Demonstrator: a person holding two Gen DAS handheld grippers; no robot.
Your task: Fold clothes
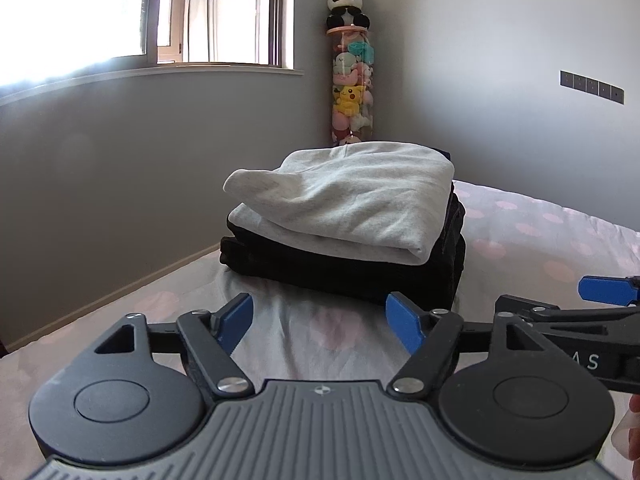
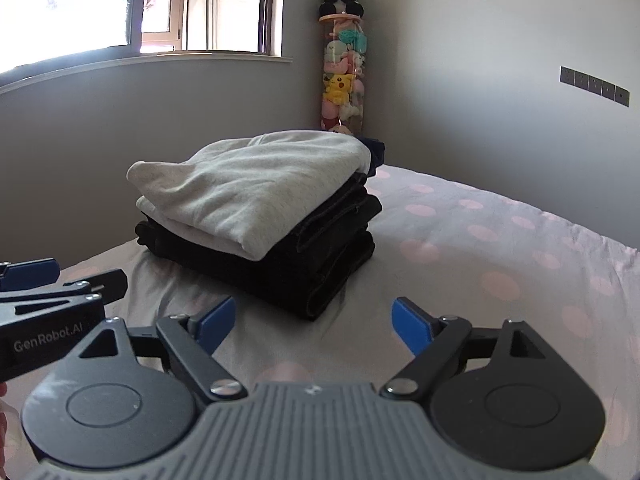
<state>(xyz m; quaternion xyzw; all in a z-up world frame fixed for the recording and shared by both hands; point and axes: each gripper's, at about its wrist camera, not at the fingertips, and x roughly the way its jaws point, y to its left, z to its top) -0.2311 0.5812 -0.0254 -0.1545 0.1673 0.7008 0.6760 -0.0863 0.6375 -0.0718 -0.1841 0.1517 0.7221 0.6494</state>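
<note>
Clothes (image 1: 344, 216) are sitting in a neat folded pile in the middle of the left wrist view, and a bit left of the middle in the right wrist view (image 2: 256, 208). A light grey top (image 1: 348, 196) is lying on the pile, and dark clothes (image 1: 344, 268) are lying under it. The pile is resting on a bed (image 1: 304, 324) with a grey cover and pink dots.

The left gripper (image 1: 324, 320) is showing at the bottom of its own view. Its blue fingers (image 1: 238, 320) are standing wide apart and are holding nothing. The pile is lying just past them, not touching them. This gripper is also poking in at the left edge of the right wrist view (image 2: 60, 276).

The right gripper (image 2: 314, 322) is showing at the bottom of its own view. Its blue fingers (image 2: 412, 326) are also spread wide and are holding nothing. The pile is sitting near them, a little to the left. This gripper is poking in at the right edge of the left wrist view (image 1: 608, 290).

Behind the pile, in the corner of the room, a tall clear tube (image 1: 352, 92) is standing full of soft toys. A toy panda (image 1: 346, 10) is sitting on top of it. A window (image 1: 140, 12) is glowing in the upper left of both views. A dark switch strip (image 1: 592, 86) is sitting on the wall at the right.
</note>
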